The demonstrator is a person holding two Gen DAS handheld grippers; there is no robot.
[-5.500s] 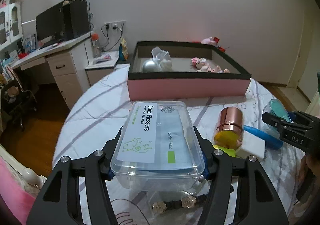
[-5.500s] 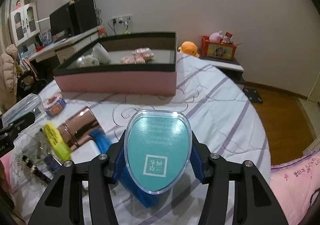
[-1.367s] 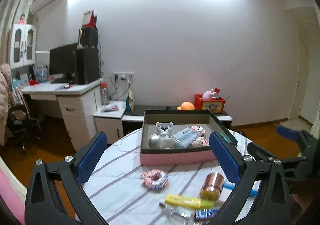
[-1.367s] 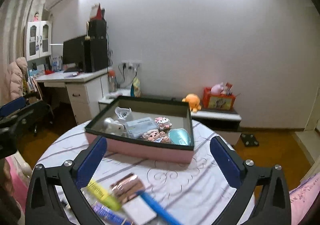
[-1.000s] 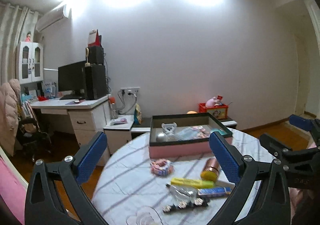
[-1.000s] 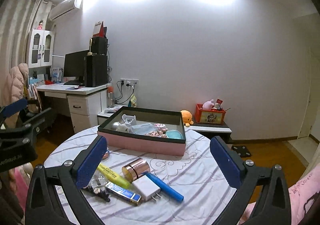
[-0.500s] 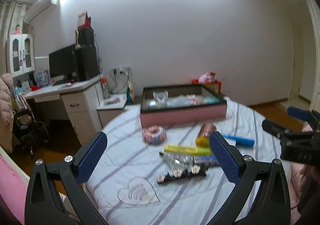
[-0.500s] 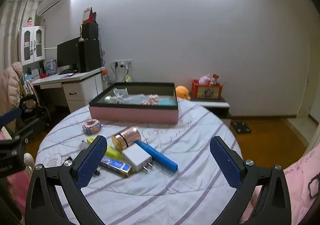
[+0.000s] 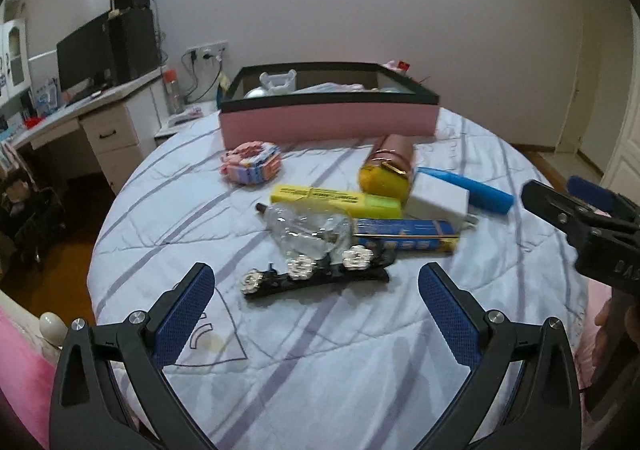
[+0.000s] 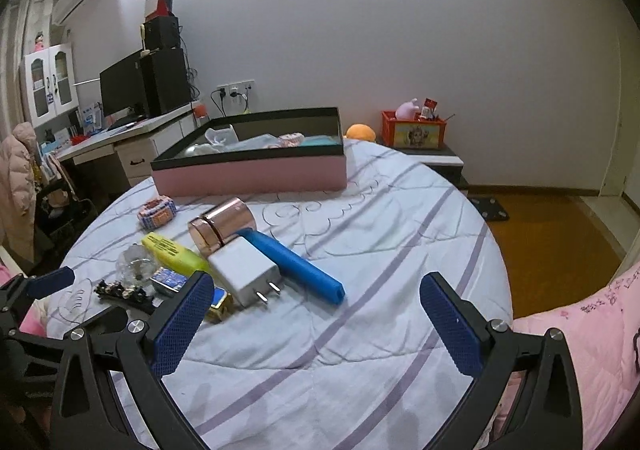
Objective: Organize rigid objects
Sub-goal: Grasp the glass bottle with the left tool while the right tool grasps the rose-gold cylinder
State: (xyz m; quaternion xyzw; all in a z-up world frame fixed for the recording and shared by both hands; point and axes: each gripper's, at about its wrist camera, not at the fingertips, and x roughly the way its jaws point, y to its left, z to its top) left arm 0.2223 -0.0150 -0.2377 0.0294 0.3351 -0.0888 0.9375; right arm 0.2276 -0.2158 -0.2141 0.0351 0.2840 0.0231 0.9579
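The left gripper (image 9: 316,310) hovered with its jaws spread wide and nothing between them, low over the near edge of the round worktop (image 9: 320,354), which was covered by a quilted white cloth with lilac stripes. Just beyond it lay a black hair clip (image 9: 316,278) studded with three silvery flowers, long, thin and flat. To take it well, the jaws would probably need to close across its narrow width near the middle, pads low against the cloth, since so flat a piece could slip under them. Touching the clip's far side sat a clear, faceted piece (image 9: 308,230) that looked like glass or hard plastic; a sloppy approach could knock it.

Further left and farther off rested a pink knobbly ring-shaped trinket (image 9: 251,164). Moving right came a yellow rectangular box (image 9: 334,197), a glossy blue and gold box (image 9: 404,236), a copper-coloured metal cylinder (image 10: 222,226) lying on its side, a smooth white charger plug (image 10: 244,272) with two prongs, and a matte blue tube (image 10: 298,266) running off to the right, all crowded and touching.

At the far side stood the pink tray with a black rim (image 10: 248,172), already holding several items.

The right gripper (image 10: 316,314) was likewise gaping and empty, nearest the plug and tube.
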